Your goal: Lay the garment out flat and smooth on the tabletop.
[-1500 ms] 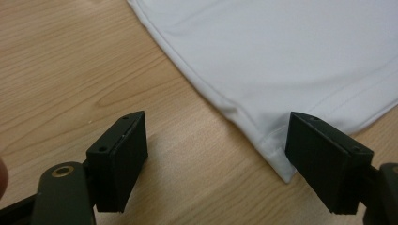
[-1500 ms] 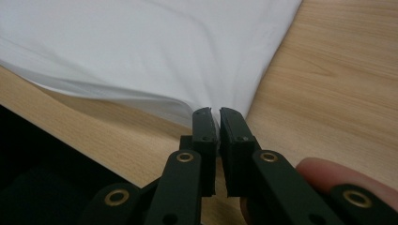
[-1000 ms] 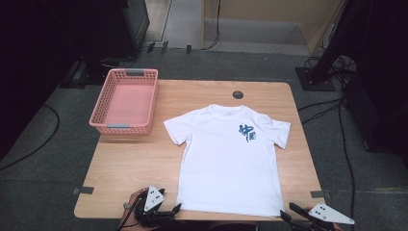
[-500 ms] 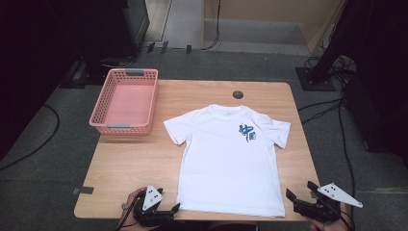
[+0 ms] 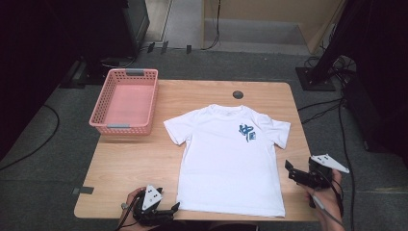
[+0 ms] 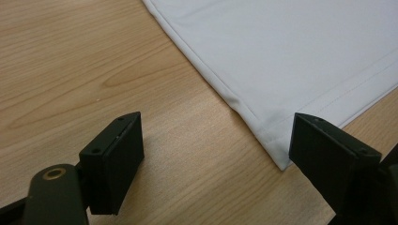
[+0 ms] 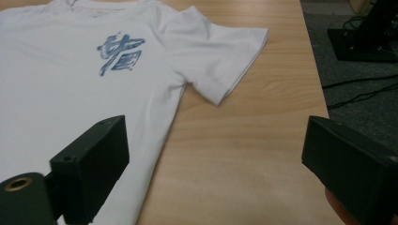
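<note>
We see a white T-shirt (image 5: 231,159) lying flat and face up on the desk (image 5: 130,159), its blue print (image 5: 247,132) on the chest and its collar toward the far edge. Taking the T-shirt as our landmark, the left gripper (image 5: 169,210) sits just beside its near left hem corner; in the left gripper view that corner lies between the wide-apart jaws, with neither pad pressing on it, so this gripper is released. The right gripper (image 5: 290,169) hovers by the T-shirt's right side, below the right sleeve (image 7: 220,56); its jaws have just been opening and now stand wide with nothing clamped between them, only the T-shirt's edge and bare desk ahead of them. A pink basket (image 5: 126,101) stands to the left of the T-shirt, well apart from it.
</note>
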